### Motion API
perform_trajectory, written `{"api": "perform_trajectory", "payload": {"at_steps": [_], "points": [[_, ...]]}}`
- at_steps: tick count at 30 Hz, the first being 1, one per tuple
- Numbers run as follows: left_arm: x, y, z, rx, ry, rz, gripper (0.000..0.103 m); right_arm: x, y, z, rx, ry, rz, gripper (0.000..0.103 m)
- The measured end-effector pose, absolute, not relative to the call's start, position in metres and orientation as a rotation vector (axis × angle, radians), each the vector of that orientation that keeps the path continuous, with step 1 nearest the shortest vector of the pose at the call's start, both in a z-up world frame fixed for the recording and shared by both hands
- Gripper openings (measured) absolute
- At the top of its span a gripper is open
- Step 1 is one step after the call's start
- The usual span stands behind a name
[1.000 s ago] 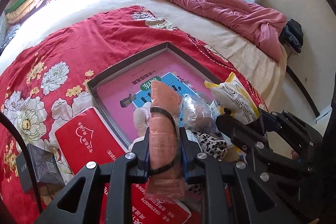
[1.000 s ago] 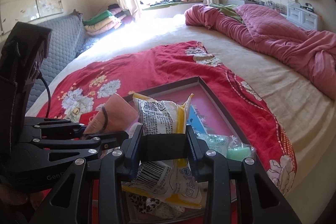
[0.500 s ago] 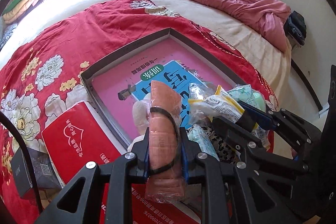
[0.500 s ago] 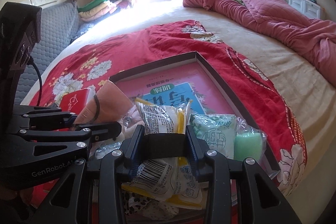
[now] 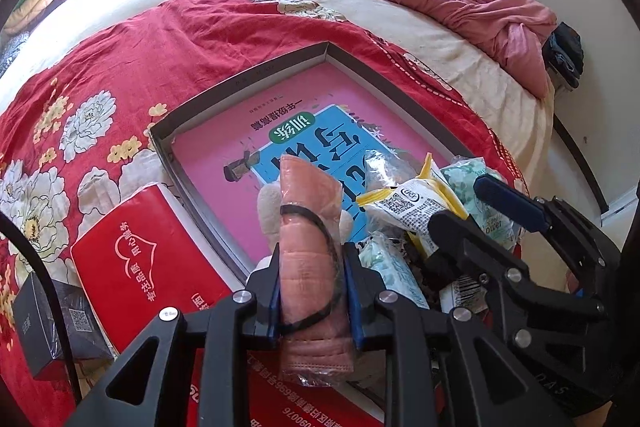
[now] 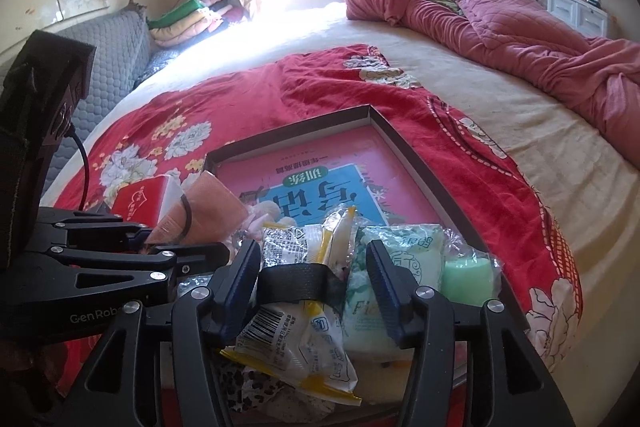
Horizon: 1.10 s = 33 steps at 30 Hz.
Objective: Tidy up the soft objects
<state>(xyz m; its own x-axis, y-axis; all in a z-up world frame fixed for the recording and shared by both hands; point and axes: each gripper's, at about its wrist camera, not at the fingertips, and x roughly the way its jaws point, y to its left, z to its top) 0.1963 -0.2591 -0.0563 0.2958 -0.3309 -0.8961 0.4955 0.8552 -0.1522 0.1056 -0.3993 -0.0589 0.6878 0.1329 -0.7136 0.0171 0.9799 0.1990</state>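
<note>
the left gripper (image 5: pixel 312 291) is clenched on a pink cloth roll (image 5: pixel 310 259) wrapped in clear film with a black band around it; the blue pads press both sides of the roll, which stands nearly upright between them, its top leaning toward the far end of the bed. it hangs over the near left corner of the shallow grey box (image 5: pixel 256 73).

the right gripper (image 6: pixel 312 287) has just been opening: its jaws stand apart, and the white and yellow packet (image 6: pixel 296 339) lies loose between them, no pad pressing on it. a black band crosses the packet. the packet rests on a heap of soft packs at the near right corner of the box, touching a clear bag of pale green wipes (image 6: pixel 400 267), with a leopard-print cloth (image 6: pixel 248 387) under its near end.

a pink and blue book (image 5: pixel 288 143) lies flat in the box and fills most of its floor. the box sits on a red floral cover (image 5: pixel 140 39) spread over the bed. just outside the left wall of the box lies a red box with a heart outline (image 5: pixel 136 255), and a small black box (image 5: pixel 52 323) lies near the left edge of the cover. a pink quilt (image 6: pixel 520 23) is bunched at the far right side of the bed.
</note>
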Motion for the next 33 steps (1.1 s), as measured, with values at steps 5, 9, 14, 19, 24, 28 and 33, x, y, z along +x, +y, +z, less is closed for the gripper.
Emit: {"api": "perform_trajectory", "payload": {"at_steps": [5,9,14,19,24,28,33], "points": [[0.197,-0.261,-0.055,0.157,1.159,-0.569,0.037,0.097,-0.419,-0.043,0.264,0.73,0.01,0.06],[0.192,-0.263,-0.052,0.166,1.148,-0.577,0.05,0.091,-0.433,-0.032,0.318,0.691,-0.022,0.068],[0.179,-0.254,-0.036,0.154,1.095,-0.555,0.064,0.083,-0.434,-0.017,0.317,0.671,-0.051,0.071],[0.161,-0.237,-0.011,0.133,1.03,-0.517,0.074,0.071,-0.424,0.0,0.301,0.664,-0.087,0.072],[0.139,-0.217,0.014,0.103,0.966,-0.479,0.082,0.049,-0.404,0.02,0.314,0.641,-0.078,0.072],[0.119,-0.202,0.03,0.116,0.914,-0.442,0.086,0.026,-0.383,0.034,0.322,0.61,-0.091,0.073],[0.098,-0.182,0.038,0.101,0.9,-0.426,0.086,-0.004,-0.359,0.051,0.312,0.57,-0.11,0.079]]}}
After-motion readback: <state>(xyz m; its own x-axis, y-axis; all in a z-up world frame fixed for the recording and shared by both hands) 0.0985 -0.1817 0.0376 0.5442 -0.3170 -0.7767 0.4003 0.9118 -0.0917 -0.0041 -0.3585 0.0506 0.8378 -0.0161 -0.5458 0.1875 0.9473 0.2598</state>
